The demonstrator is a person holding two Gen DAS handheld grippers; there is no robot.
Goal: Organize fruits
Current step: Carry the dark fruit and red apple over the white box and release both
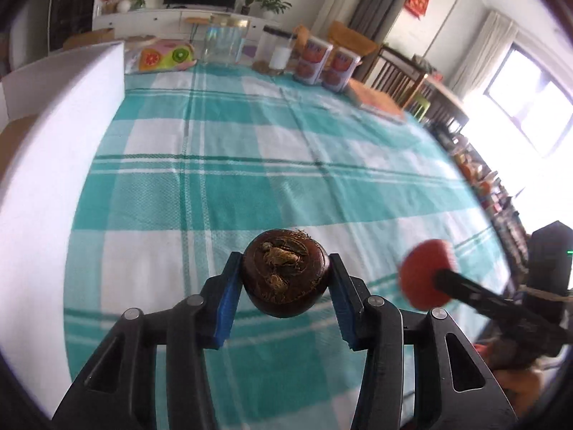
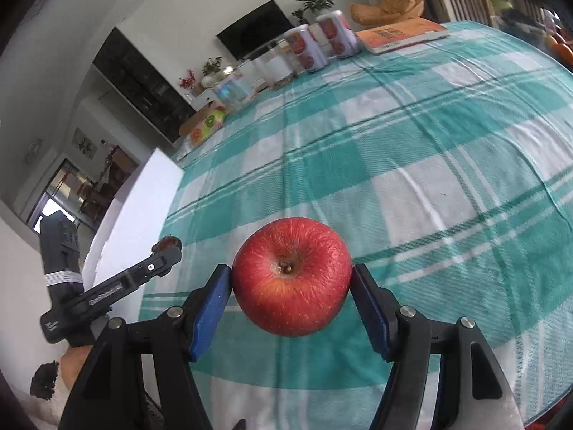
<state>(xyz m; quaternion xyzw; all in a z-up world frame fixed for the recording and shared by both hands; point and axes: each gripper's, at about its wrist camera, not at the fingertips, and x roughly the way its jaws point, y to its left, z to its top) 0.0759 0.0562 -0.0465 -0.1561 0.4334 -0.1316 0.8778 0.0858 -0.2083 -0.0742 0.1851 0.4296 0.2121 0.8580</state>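
Holding both loads airborne: left gripper point(image 1: 285, 279) pinches a brown water chestnut point(image 1: 285, 273), right gripper point(image 2: 290, 285) clamps the red apple point(image 2: 290, 276), over the checked tablecloth point(image 1: 250, 150). Risk: the round apple, caught only at its sides, slips; the white box point(image 1: 53, 150) wall could clip the left load.

Bright daylight from a blown-out window point(image 1: 530, 107), heavy fisheye bending, dark vignetted corners, slight motion blur.

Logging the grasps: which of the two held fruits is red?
The apple, clamped in the right claw. The left claw holds a smaller, dark brown water chestnut with dry husk bits.
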